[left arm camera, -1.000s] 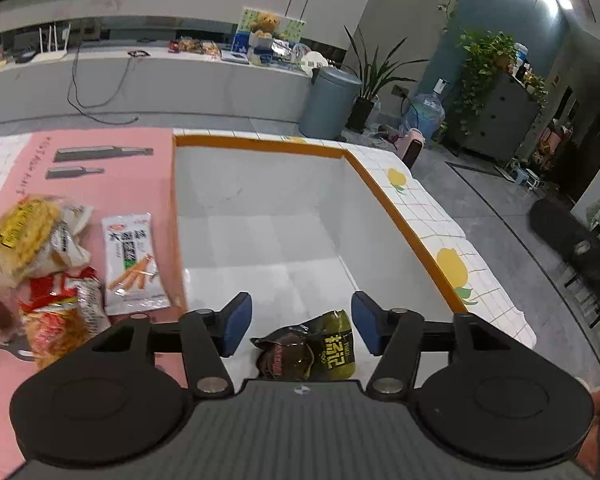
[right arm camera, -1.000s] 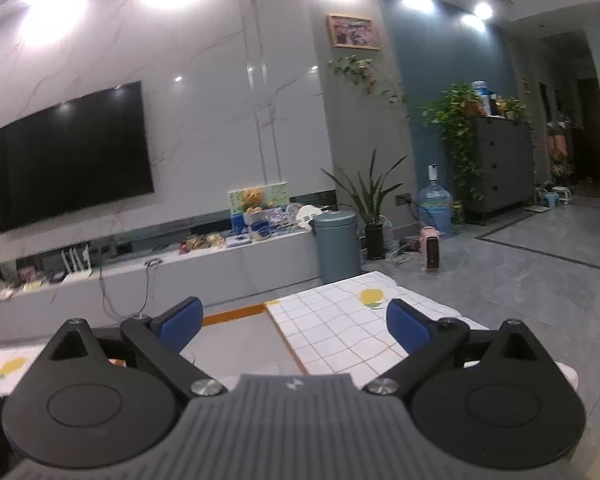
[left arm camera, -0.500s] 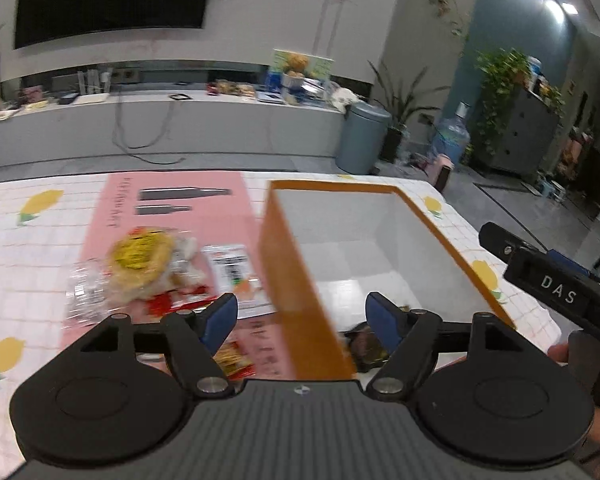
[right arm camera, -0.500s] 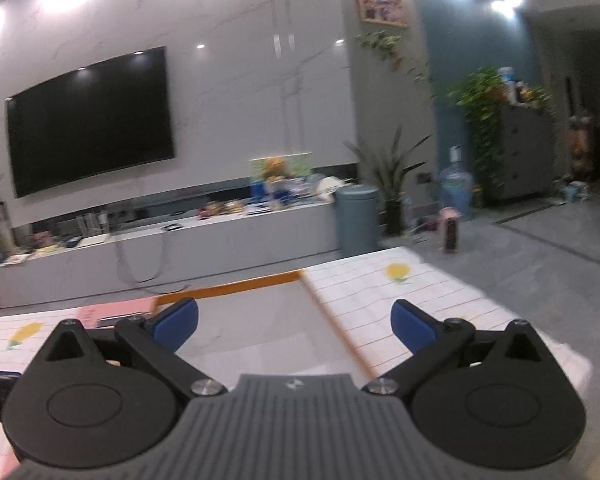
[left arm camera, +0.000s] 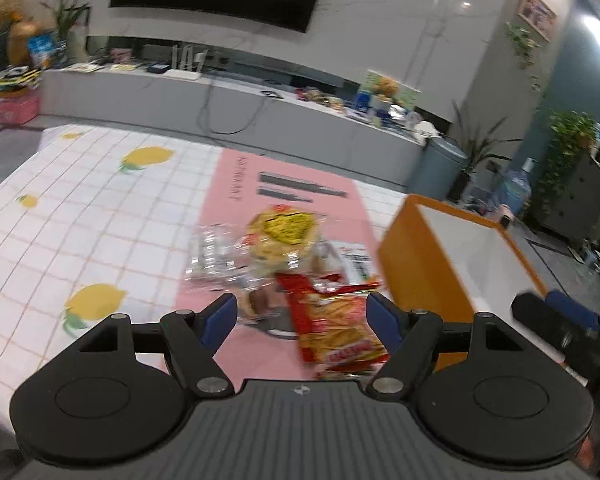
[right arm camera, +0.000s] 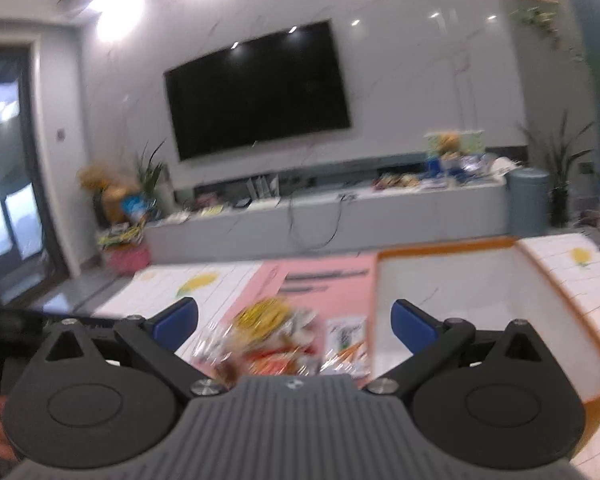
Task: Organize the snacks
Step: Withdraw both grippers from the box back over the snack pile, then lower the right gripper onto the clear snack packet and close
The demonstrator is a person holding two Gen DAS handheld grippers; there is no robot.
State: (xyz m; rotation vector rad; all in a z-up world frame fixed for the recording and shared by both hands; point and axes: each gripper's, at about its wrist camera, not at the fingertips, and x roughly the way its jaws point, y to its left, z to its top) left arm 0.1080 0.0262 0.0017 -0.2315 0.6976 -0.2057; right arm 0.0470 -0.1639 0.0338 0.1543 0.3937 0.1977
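We take the orange-walled box with the white inside [left arm camera: 452, 248] as our landmark: the snacks still to be sorted lie in a loose heap just to its left, on the pink paper mat [left arm camera: 236, 184] that covers part of the lemon-print checked tablecloth [left arm camera: 100, 208]. Our left gripper [left arm camera: 298, 316] hangs above the near edge of that heap, jaws spread wide and empty, with the red crinkly packet of snacks [left arm camera: 336, 328] lying between and below its blue pads. Beyond it sit the round yellow-labelled bag in clear wrap [left arm camera: 282, 236] and a white sachet [left arm camera: 354, 258] close against the box wall. Our right gripper [right arm camera: 294, 322] is likewise spread and holds nothing. We judge this to be the reach for the next item: we should lower the left jaws around the red packet, close gently, then carry it rightward over the wall into the box.
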